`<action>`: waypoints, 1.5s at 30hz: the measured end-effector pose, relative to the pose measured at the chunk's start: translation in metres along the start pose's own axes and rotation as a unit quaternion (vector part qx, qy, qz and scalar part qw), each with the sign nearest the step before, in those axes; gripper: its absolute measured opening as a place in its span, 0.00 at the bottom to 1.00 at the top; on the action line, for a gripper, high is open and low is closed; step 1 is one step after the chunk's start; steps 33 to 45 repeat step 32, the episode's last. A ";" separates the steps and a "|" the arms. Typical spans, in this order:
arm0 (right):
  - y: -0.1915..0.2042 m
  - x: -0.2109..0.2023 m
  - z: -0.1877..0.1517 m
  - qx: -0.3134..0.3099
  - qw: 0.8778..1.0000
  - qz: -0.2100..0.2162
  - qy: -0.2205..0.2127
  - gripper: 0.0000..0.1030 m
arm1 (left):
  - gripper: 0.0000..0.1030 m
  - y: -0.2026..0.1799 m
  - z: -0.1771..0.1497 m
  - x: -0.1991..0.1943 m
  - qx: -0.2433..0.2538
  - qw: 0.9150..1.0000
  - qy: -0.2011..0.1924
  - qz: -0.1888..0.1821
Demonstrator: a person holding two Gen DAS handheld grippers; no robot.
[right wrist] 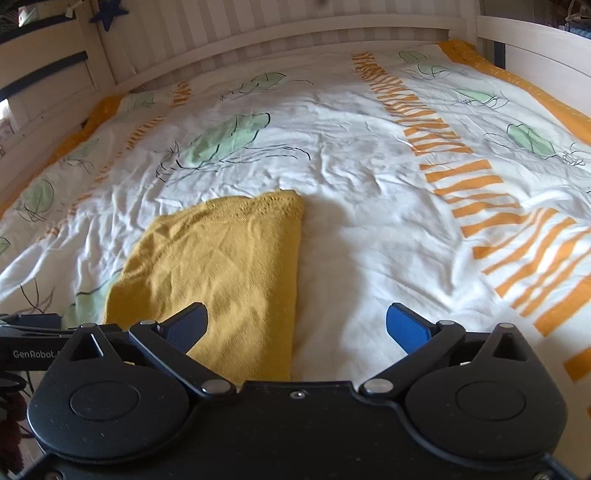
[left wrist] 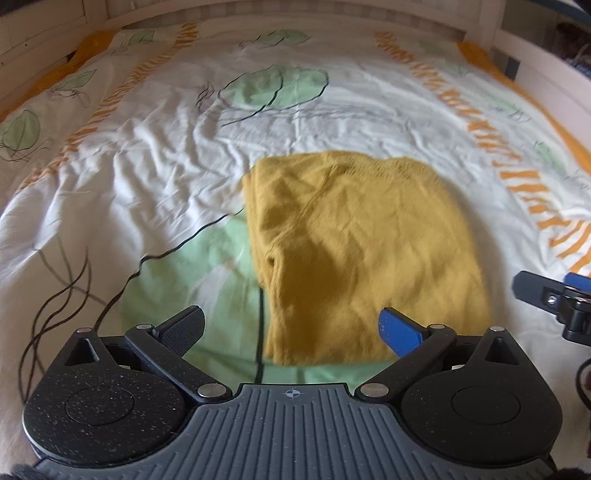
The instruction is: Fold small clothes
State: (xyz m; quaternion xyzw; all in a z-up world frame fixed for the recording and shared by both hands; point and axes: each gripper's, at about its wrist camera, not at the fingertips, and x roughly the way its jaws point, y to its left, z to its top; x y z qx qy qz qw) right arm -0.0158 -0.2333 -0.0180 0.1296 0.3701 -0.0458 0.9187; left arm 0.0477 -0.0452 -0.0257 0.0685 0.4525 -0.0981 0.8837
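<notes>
A mustard-yellow knit garment (left wrist: 362,251) lies folded into a rough rectangle on the bed; it also shows in the right wrist view (right wrist: 218,266). My left gripper (left wrist: 291,328) is open and empty, hovering above the garment's near edge. My right gripper (right wrist: 297,325) is open and empty, just above the garment's near right edge. The right gripper also shows at the right edge of the left wrist view (left wrist: 554,295). The left gripper's body shows at the left edge of the right wrist view (right wrist: 29,332).
The bed has a wrinkled white duvet (right wrist: 369,184) with green leaf prints and orange stripes. A white slatted headboard (right wrist: 295,33) stands at the far end, and white side rails (right wrist: 535,40) run along the right.
</notes>
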 end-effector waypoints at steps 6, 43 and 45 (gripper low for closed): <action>0.002 -0.006 -0.005 -0.011 1.000 -0.010 0.003 1.00 | 0.98 -0.004 -0.004 -0.007 0.011 0.999 0.004 0.040; 0.013 0.000 -0.005 -0.035 0.999 -0.013 0.015 1.00 | 0.98 0.000 -0.005 -0.003 -0.002 1.000 0.016 0.013; 0.013 0.000 -0.005 -0.035 0.999 -0.013 0.015 1.00 | 0.98 0.000 -0.005 -0.003 -0.002 1.000 0.016 0.013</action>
